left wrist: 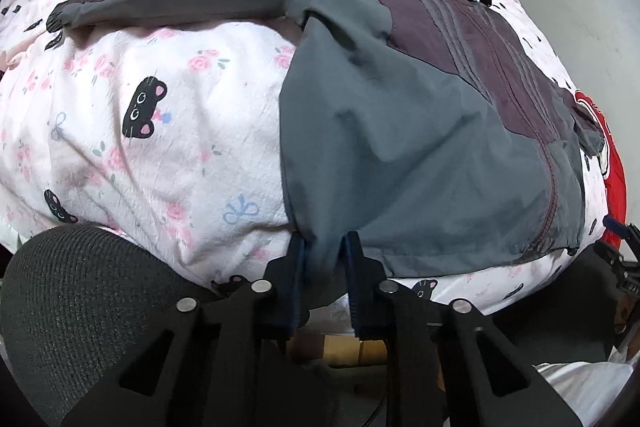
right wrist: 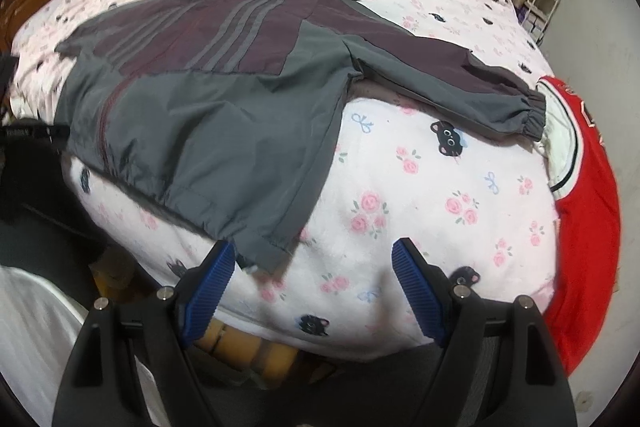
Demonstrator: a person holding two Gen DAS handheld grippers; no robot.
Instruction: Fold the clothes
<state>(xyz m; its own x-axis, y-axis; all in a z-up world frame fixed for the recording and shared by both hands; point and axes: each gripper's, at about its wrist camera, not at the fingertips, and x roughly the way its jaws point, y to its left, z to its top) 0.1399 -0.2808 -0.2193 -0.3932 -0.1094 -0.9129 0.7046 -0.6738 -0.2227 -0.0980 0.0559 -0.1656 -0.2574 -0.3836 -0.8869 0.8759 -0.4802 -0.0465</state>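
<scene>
Grey-and-maroon jacket [left wrist: 420,131] lies spread on the bed [left wrist: 160,131], hood at the far end, sleeves out left and right. Left gripper [left wrist: 325,259]: jaws clamped on the near hem corner. Right gripper [right wrist: 314,263]: jaws wide apart, just beside the other hem corner. Red jersey [right wrist: 584,227] at right; its lettering is unreadable.

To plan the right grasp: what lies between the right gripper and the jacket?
Only bare floral bedsheet; the right gripper is open just below the jacket hem, per right wrist view.

Both wrist views look low and close across the jacket [left wrist: 420,131], from opposite hem corners.
</scene>
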